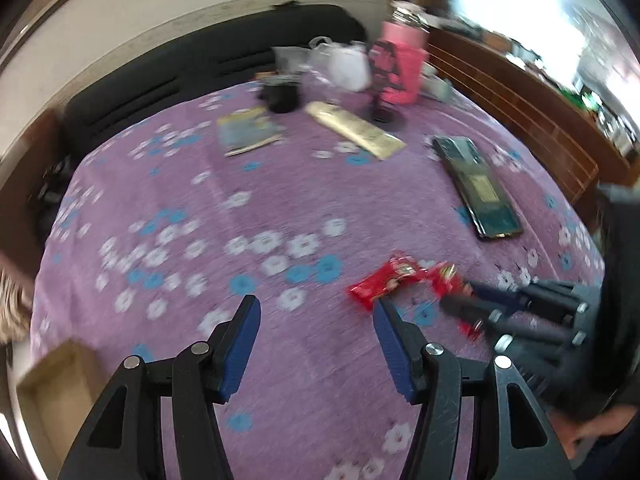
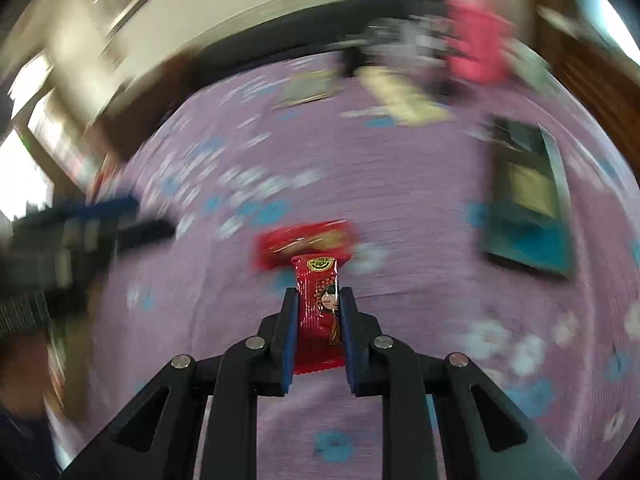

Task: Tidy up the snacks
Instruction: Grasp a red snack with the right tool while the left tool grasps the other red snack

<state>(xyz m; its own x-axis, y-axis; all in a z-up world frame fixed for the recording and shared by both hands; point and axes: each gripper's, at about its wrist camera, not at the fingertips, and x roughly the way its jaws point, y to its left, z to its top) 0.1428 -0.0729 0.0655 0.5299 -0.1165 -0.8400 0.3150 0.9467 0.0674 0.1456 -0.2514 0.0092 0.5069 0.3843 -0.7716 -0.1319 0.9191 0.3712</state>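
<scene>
— Jaws on my left gripper?
— Spread, nothing between them; only purple floral cloth lies in the gap. One red snack packet lies just ahead of the right-hand pad.
— And my right gripper?
— Pinching a second red snack packet upright between its pads; the other red one lies just beyond the tips.

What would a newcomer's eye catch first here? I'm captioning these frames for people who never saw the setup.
First, the red snack packet pinched upright between the right gripper fingers, with a second red packet lying just beyond it on the purple floral tablecloth. Then the pink container standing at the table's far edge.
</scene>
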